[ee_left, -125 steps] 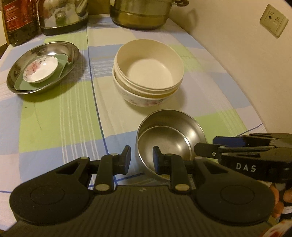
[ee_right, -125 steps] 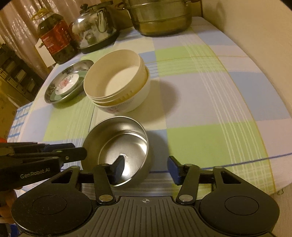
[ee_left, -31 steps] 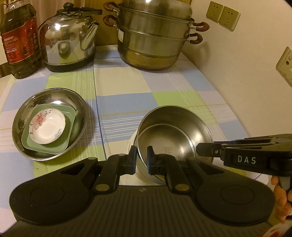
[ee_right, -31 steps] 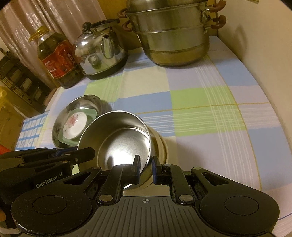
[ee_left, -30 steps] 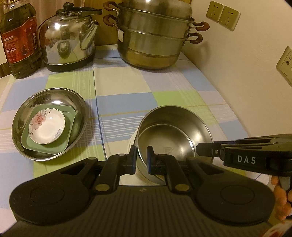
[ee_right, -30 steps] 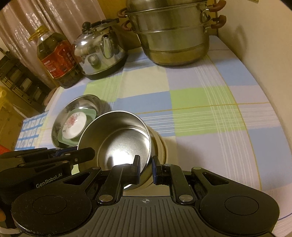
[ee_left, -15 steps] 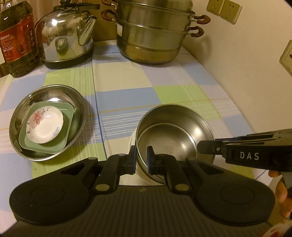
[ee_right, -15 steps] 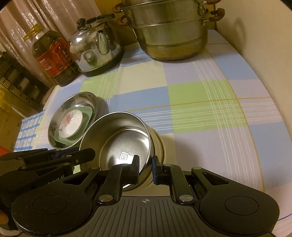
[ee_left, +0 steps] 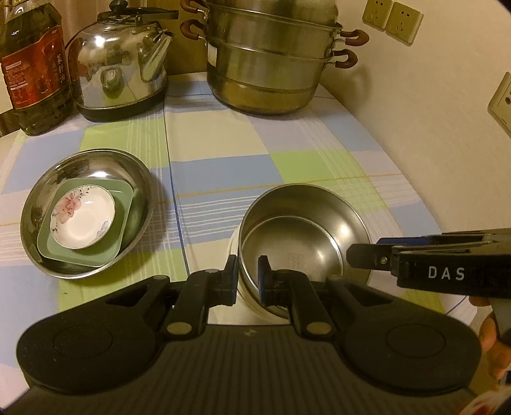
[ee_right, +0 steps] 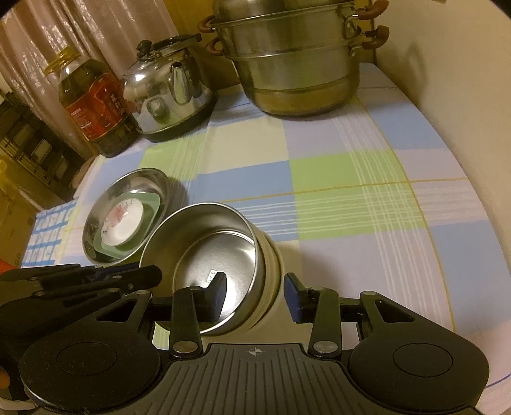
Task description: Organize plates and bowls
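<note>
Left gripper (ee_left: 247,276) pinches steel bowl (ee_left: 303,233) rim — right gripper (ee_right: 254,293) opening.

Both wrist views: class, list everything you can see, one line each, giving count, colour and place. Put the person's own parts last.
Steel bowl: one, silver, nested on top of the cream bowls, front centre.
Cream bowls: stacked, count unclear, under the steel bowl.
Steel dish: one, silver, left.
Green plate: one, inside the steel dish.
Floral saucer: one, white, on the green plate.
Kettle: one, silver, back left.
Oil bottle: one, red label, far left.
Steamer pot: one, silver, back.
Tablecloth: one, checked.
Wall sockets: cream, right wall.
Left gripper: shut on bowl rim.
Right gripper: jaws opening around the rim.
</note>
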Available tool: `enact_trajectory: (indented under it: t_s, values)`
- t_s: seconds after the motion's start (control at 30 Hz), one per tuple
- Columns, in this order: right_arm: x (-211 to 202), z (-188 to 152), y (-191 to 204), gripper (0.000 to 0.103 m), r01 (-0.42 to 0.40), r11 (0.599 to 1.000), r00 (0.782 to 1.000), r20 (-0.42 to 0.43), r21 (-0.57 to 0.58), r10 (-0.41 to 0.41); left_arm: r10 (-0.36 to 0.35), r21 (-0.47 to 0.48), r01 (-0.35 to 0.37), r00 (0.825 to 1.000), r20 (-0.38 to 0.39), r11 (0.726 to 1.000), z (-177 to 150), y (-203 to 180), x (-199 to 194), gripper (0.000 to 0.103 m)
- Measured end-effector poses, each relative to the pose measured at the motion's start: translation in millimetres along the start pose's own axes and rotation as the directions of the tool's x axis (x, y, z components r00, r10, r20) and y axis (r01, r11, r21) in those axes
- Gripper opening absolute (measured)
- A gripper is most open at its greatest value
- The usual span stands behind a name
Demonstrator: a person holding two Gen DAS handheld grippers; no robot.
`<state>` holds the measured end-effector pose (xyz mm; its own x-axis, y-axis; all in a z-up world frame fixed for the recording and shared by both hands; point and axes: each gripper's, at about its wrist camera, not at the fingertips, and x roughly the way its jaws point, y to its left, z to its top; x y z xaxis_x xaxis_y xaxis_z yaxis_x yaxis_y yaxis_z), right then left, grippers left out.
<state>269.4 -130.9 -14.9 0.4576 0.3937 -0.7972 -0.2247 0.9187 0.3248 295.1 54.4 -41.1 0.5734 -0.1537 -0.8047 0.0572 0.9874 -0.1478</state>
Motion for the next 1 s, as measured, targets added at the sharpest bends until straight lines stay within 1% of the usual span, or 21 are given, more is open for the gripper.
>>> enact_trajectory:
  t_s: [0.4,0.47,0.5,0.53,0.73,1.0]
  values:
    - [-15.0,-9.6,-1.0,0.04,-0.016,1.0,1.0,0.011,-0.012,0.016,0.005,-0.006,-0.005,1.0,0.011,1.0,-6.3,-5.9,-21.2,0.011]
    - [-19.1,-12.6,-0.6,0.041,-0.023,1.0,1.0,0.015,-0.015,0.023,0.009,-0.006,-0.009,1.0,0.016,1.0,-8.2,-6.7,-27.1,0.012]
    - [-21.9,-14.7,-0.3,0.041,-0.027,0.999,0.999,0.018,-0.017,0.027,0.012,-0.006,-0.012,1.0,0.019,1.0,-9.9,-7.6,-31.1,0.015]
    - [-24.0,-16.3,0.1,0.042,-0.029,0.999,0.999,0.019,-0.019,0.029,0.014,-0.005,-0.014,1.0,0.023,1.0,-11.4,-8.2,-34.8,0.017]
    - [-41.0,-30.9,4.1,0.049,-0.054,0.998,0.998,0.018,-0.039,0.055,0.024,-0.014,-0.024,0.999,0.025,1.0,-26.9,-9.9,-58.7,0.018]
    - [-60.9,-55.4,12.6,0.058,-0.083,0.994,0.996,0.012,-0.075,0.084,0.06,-0.056,-0.059,0.998,0.021,0.997,-58.4,-9.1,-89.6,0.02]
